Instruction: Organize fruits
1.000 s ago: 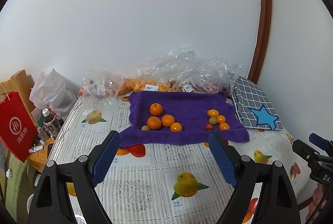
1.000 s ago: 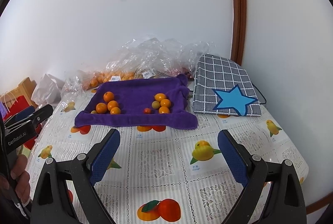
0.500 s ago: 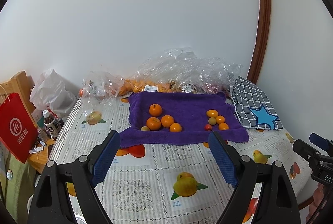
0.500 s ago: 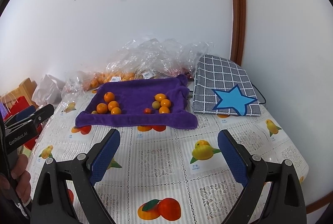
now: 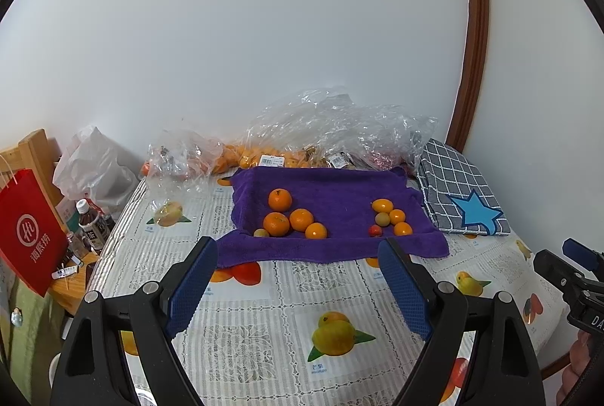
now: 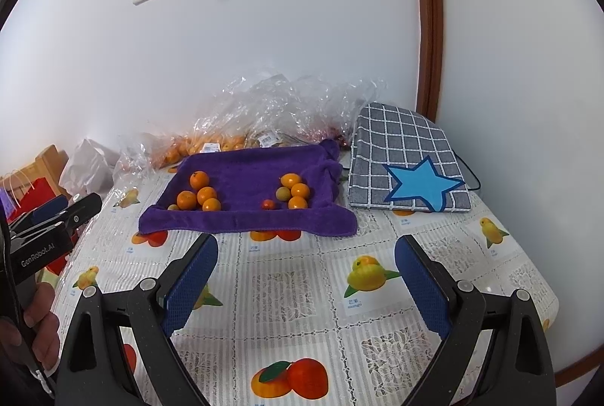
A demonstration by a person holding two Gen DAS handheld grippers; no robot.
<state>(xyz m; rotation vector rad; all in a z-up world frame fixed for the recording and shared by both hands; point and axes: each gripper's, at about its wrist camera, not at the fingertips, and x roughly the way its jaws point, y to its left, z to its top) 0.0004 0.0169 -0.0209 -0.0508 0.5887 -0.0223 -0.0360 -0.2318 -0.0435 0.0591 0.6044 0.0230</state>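
Note:
A purple towel (image 5: 339,194) (image 6: 249,175) lies on the table by the back wall. On its left part sit several oranges (image 5: 280,199) (image 6: 199,179) and a small greenish fruit (image 5: 261,233). On its right part sit smaller oranges (image 5: 382,206) (image 6: 290,180), a greenish fruit (image 5: 382,219) and a small red fruit (image 5: 375,230) (image 6: 269,204). My left gripper (image 5: 298,255) is open and empty, short of the towel's front edge. My right gripper (image 6: 306,251) is open and empty, also short of the towel.
Clear plastic bags of fruit (image 5: 321,138) lie behind the towel. A grey checked cushion with a blue star (image 5: 460,194) (image 6: 407,160) lies to the right. The tablecloth (image 5: 283,292) has printed fruit. A red bag (image 5: 26,232) and bottles (image 5: 90,224) stand at the left.
Both grippers have barely moved; the view shifts very slightly. Both stay open and the fruits lie as before.

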